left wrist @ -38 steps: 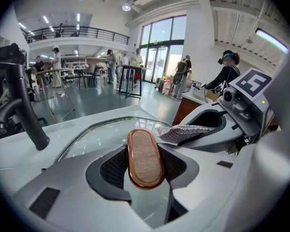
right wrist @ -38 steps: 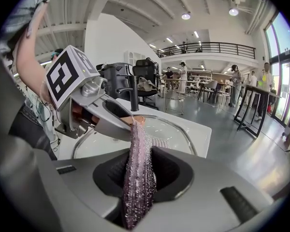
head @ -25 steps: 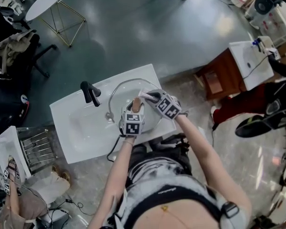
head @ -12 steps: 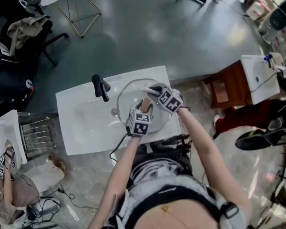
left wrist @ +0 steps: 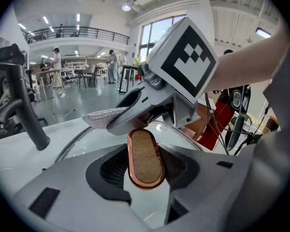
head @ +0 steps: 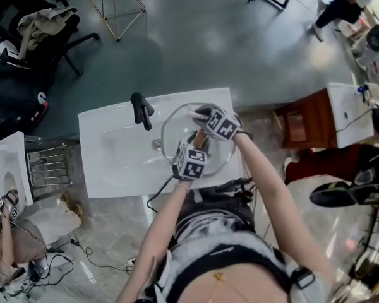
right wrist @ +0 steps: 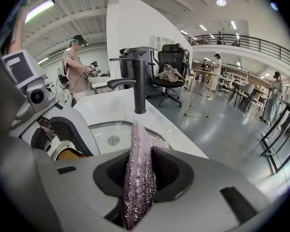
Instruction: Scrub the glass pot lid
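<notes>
Count: one glass lid [head: 177, 128], one wooden knob [left wrist: 146, 159] on it, one silvery scrub pad [right wrist: 138, 170], one black tap [head: 141, 110], one white counter [head: 95, 182] with one basin [head: 123, 153] sunk in it, and my two tongs.

Left tongs [left wrist: 146, 164]: pinching the knob from both sides, pads tight on its copper-coloured rim. Right tongs [right wrist: 140, 174]: pressed onto the scrub pad, which stands on edge between them and sticks out past the tips.

Lid position: over the 3 o'clock end of the basin, seen from my head. Knob side faces up toward me. The knob is oblong; its long axis runs along my left tongs, 6 to 12 o'clock in the left gripper view. I cannot tell whether the lid's rim rests on the basin.

The scrub pad meets the lid at about 12 o'clock from the knob, with the right tongs just beyond the left.

Edges and room: the tap stands at 10 o'clock from the lid, just beside its rim. Counter edges lie close at 3 and 6 o'clock. The basin is open toward 9 o'clock.
</notes>
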Motion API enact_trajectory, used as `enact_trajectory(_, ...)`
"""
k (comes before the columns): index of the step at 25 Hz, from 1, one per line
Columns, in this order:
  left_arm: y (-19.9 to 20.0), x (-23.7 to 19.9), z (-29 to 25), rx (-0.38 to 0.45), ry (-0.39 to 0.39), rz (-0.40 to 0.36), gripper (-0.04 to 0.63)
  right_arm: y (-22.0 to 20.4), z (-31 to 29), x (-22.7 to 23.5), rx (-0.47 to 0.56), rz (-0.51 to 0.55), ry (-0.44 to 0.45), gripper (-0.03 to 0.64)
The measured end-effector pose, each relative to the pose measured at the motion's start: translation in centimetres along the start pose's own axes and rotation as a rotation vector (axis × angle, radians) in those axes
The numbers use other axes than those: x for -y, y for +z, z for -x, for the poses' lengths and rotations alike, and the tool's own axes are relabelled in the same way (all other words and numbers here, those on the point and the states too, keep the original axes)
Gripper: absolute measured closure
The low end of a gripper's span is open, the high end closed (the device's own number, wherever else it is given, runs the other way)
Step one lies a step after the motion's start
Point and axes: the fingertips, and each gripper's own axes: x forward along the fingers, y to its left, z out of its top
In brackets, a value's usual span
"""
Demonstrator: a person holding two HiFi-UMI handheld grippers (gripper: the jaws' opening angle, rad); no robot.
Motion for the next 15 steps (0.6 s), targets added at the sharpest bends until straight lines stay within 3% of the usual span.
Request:
enact_trajectory(6, 0.0, 0.1, 0.0, 0.004, -0.004, 0.002, 0.416, 1.4, -1.3, -0.7, -0.023, 0.048, 0.052, 0.520)
enact_trajectory(15, 0.0, 0.0, -0.2, -0.002, -0.003, 0.003, 0.416, 3.8, -4.2, -3.5, -0.055, 0.228, 0.130, 0.520)
